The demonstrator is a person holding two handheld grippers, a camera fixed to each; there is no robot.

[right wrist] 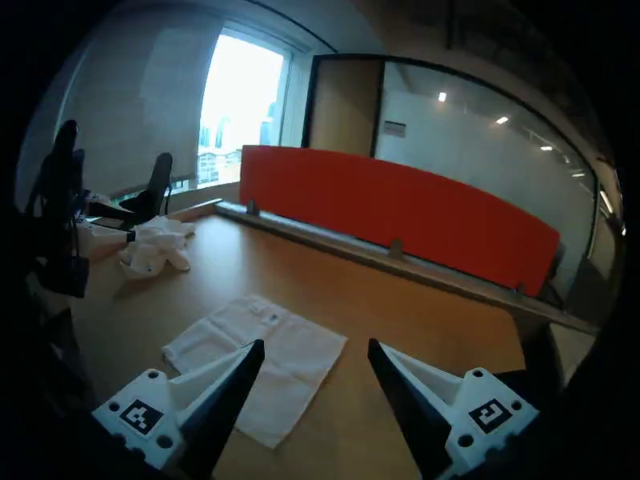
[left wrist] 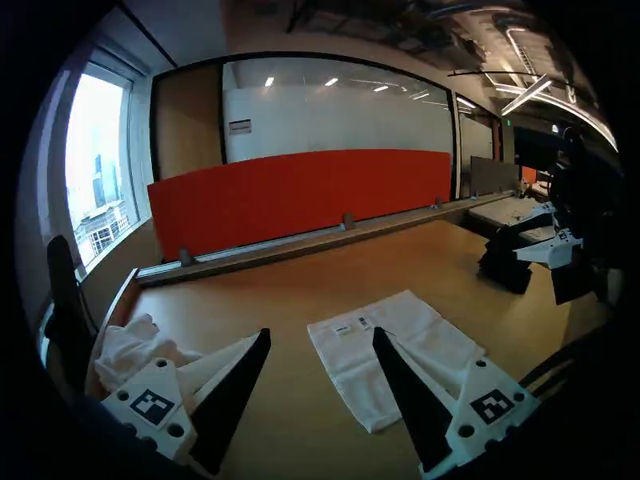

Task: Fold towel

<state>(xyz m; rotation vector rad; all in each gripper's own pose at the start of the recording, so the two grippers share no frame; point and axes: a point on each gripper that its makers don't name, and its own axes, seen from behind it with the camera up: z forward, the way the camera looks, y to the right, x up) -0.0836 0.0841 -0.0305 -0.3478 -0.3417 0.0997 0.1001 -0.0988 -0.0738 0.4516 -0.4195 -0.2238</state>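
Left gripper (left wrist: pixel 320 332): fingers spread wide, nothing held, poised over the near edge of the light-brown wooden table (left wrist: pixel 336 264), right finger crossing in front of the flat white rectangular cloth towel (left wrist: pixel 352 364) lying mid-table. Right gripper (right wrist: pixel 314 344): equally wide open and empty, with the towel below and left of its gap. Bare tabletop surrounds the towel, a crumpled white cloth heap (left wrist: pixel 132 344) lies well apart at the left edge, and a long red divider panel (left wrist: pixel 304 196) lines the far edge; the right gripper view takes in a black office chair (right wrist: pixel 156 188) by the window.
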